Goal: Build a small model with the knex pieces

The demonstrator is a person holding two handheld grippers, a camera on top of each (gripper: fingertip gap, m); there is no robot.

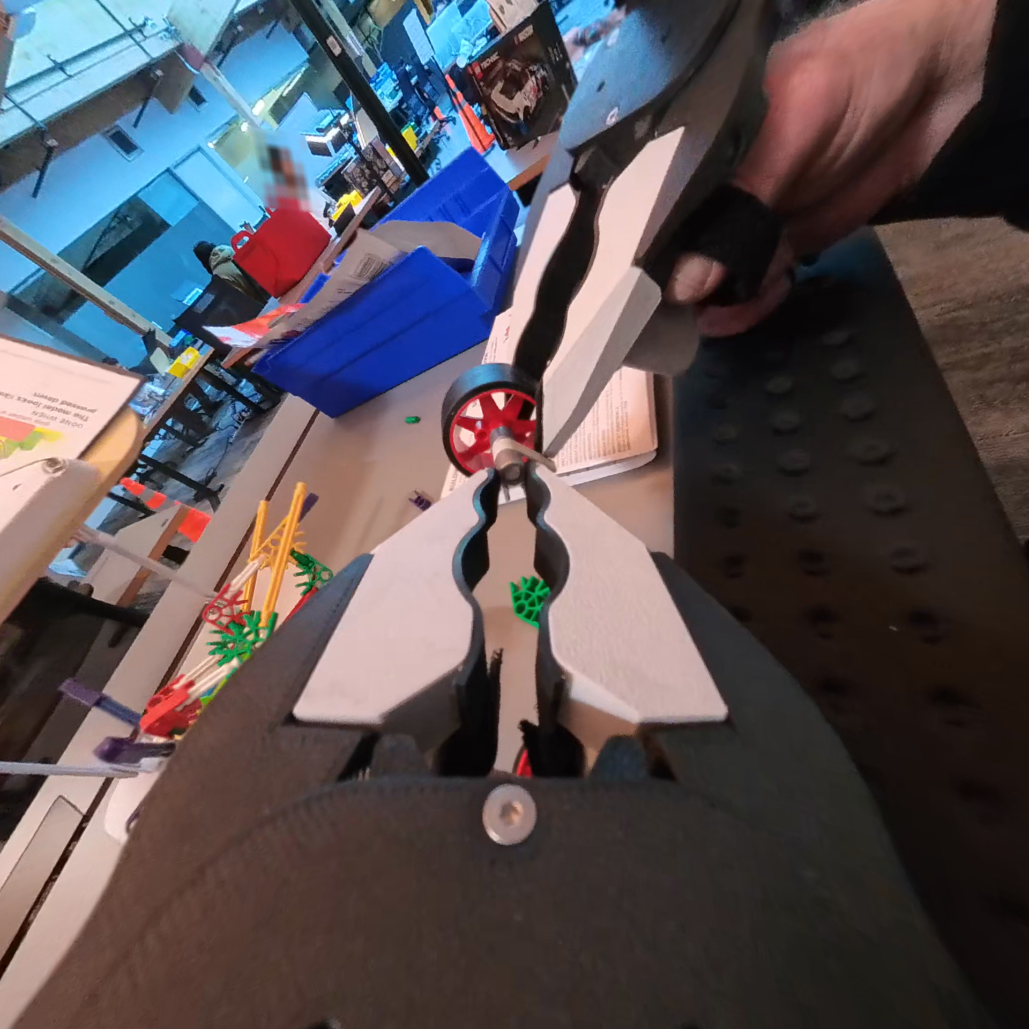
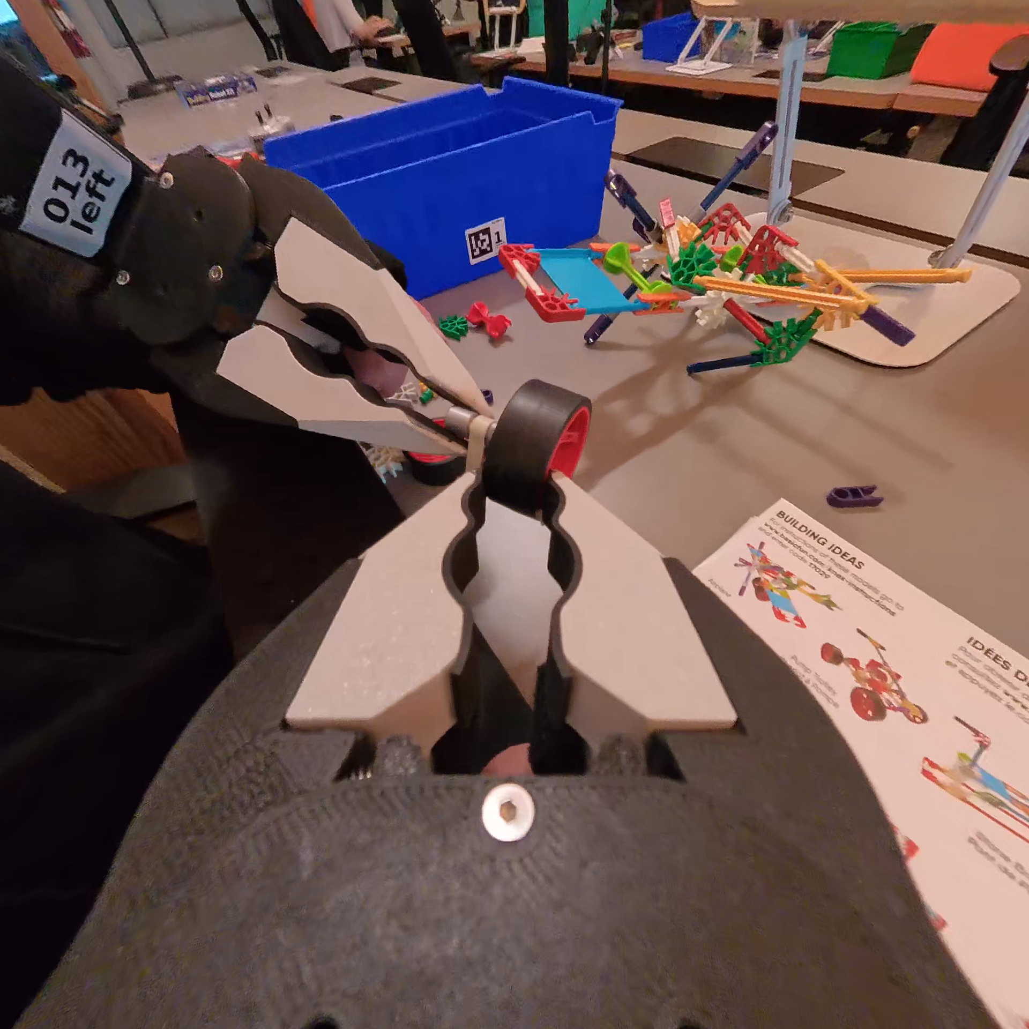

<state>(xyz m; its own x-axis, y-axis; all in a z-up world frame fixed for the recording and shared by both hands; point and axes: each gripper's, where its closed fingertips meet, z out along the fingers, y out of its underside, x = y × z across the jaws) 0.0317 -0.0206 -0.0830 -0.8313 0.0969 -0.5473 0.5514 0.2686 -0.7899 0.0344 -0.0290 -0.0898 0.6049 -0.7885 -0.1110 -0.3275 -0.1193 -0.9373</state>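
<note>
A small wheel (image 2: 534, 445) with a black tyre and a red spoked hub is held in the air between the two grippers, above the grey table (image 2: 724, 445). Its tyre is pinched at the tips of the right gripper (image 2: 515, 490), whose jaws are closed onto the tread. A short grey axle stub (image 1: 509, 454) projects from the hub and is clamped at the tips of the left gripper (image 1: 509, 479), jaws nearly together around it. In the left wrist view the right gripper (image 1: 537, 440) is seen coming down from above, held by a hand (image 1: 835, 139).

A white label with printed characters is carried on the body of the left gripper; its wording is not given here. Just right of the right gripper, a printed instruction sheet (image 2: 891, 696) with headings and coloured model drawings lies on the table. Beyond the wheel, a blue bin (image 2: 445, 184) stands with a square black-and-white marker tag (image 2: 485, 240) on its front wall. To the right of the bin, a multicoloured rod-and-connector model (image 2: 724, 278) rests partly on a white base plate (image 2: 946, 312). Loose pieces are scattered nearby: a green connector (image 2: 454, 327), a red connector (image 2: 490, 320) and a purple clip (image 2: 854, 495). A dark boxed building set (image 1: 523, 83) with printed branding is seen far beyond the left gripper.
</note>
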